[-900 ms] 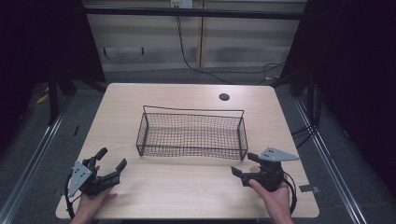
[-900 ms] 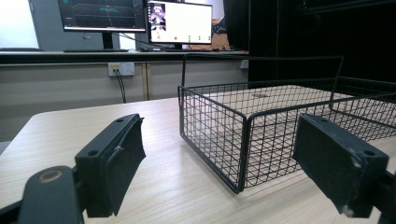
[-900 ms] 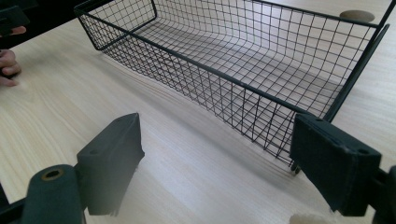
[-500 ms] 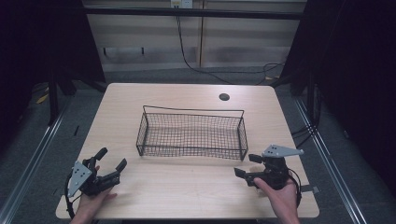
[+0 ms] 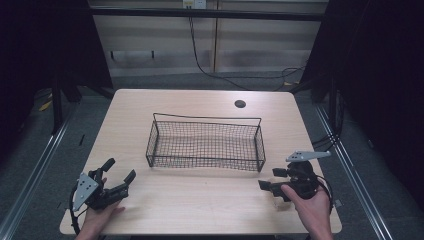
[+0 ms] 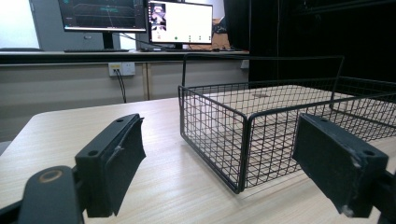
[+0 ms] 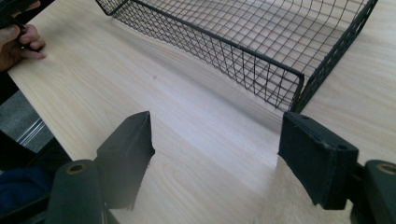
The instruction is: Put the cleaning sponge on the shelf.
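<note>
Black wire basket (image 5: 205, 145) sits mid-table (image 5: 200, 200); left claw (image 5: 119, 176) and right claw (image 5: 272, 179) both gape empty

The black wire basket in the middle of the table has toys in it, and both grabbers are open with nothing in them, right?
Not quite. The wire basket has nothing in it: the high view shows only bare table through its mesh. The rest is right: it stands mid-table, and the left gripper and right gripper are both open and hold nothing.
</note>
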Motion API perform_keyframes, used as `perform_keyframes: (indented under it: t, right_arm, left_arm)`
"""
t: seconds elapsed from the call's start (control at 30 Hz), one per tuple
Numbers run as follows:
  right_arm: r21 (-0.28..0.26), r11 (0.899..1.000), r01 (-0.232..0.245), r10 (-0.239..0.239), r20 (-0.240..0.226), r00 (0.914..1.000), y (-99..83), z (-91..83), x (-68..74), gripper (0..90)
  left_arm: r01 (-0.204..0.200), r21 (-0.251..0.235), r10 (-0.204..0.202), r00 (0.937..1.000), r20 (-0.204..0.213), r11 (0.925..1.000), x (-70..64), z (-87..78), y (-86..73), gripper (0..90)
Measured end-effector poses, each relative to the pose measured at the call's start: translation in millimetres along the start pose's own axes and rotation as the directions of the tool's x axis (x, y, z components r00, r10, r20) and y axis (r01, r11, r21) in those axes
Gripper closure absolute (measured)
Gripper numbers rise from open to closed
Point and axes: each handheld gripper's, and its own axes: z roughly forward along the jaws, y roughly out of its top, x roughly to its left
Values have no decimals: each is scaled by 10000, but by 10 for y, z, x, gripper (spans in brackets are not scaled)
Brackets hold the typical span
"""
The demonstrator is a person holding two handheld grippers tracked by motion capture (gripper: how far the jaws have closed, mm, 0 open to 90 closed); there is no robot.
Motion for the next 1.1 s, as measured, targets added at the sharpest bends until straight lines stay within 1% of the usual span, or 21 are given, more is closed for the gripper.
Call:
perform_keyframes:
  t: [0.07,0.1,0.17,0.2,0.33,0.37,0.43,0.5,0.53,0.57,0.63,0.7,0.77,0.8,0.83,0.9,0.93,0.97,1.03,1.07,1.1]
  right_arm:
    - [323,9993,-166,164,56,9998,13,-18,-12,296]
    - [557,9980,-295,292,72,9995,21,-23,-24,296]
    - [919,9950,-402,403,17,9992,37,-26,-58,283]
    - [1122,9921,-569,565,71,9984,48,-32,-80,271]
    - [1429,9863,-826,789,310,9964,77,-66,-177,257]
    - [1623,9832,-841,792,363,9962,84,-75,-192,252]
    - [2122,9721,-1005,954,338,9949,94,-88,-212,224]
    - [2339,9672,-989,915,425,9949,92,-88,-238,222]
    - [2497,9626,-1049,954,498,9942,94,-93,-247,222]
    - [2466,9632,-1072,962,562,9938,93,-98,-257,222]
    - [2570,9598,-1128,1010,586,9932,97,-112,-277,222]
    - [2595,9587,-1166,1095,417,9931,97,-127,-301,222]
    - [2672,9558,-1230,1167,396,9924,96,-134,-328,220]
    - [2796,9513,-1301,1243,385,9915,98,-137,-343,213]
    - [3018,9442,-1316,1282,312,9913,97,-131,-378,205]
    - [3203,9368,-1406,1429,165,9896,96,-124,-404,206]
    - [3203,9368,-1406,1429,165,9896,96,-124,-404,206]
    - [3328,9316,-1462,1501,141,9886,104,-125,-428,204]
    - [3280,9324,-1520,1614,-13,9869,115,-134,-453,186]
    - [3395,9277,-1553,1656,-14,9862,120,-134,-464,186]
    - [3440,9266,-1518,1599,51,9871,120,-130,-479,185]
  left_arm:
    - [2,1,-2,10000,-1,10000,0,0,0,161]
    - [4,-1,-4,10000,-2,10000,0,0,0,161]
    - [4,-2,-4,10000,-1,10000,0,0,0,161]
    - [1,1,-1,10000,-1,10000,0,0,0,161]
    - [-2,1,2,10000,1,10000,0,0,0,161]
    - [2,-3,-2,10000,1,10000,0,0,0,162]
    - [-2,0,2,10000,2,10000,0,0,0,162]
    - [4,-2,-4,10000,1,10000,0,0,0,162]
    - [3,-2,-3,10000,1,10000,0,0,0,162]
    - [5,-3,-5,10000,1,10000,0,0,0,162]
    - [3,-2,-3,10000,1,10000,0,0,0,162]
    - [6,-3,-6,10000,0,10000,0,0,0,162]
    - [2,0,-2,10000,0,10000,0,0,0,161]
    - [4,-1,-4,10000,0,10000,0,0,0,162]
    - [6,-2,-6,10000,-1,10000,0,0,0,161]
    - [4,-1,-4,10000,0,10000,0,0,0,162]
    - [4,-1,-4,10000,0,10000,0,0,0,161]
    - [3,-3,-3,10000,1,10000,0,0,0,161]
    - [1,-2,-1,10000,1,10000,0,0,0,162]
    - [1,-1,-1,10000,0,10000,0,0,0,161]
    - [2,-3,-2,10000,0,10000,0,0,0,161]
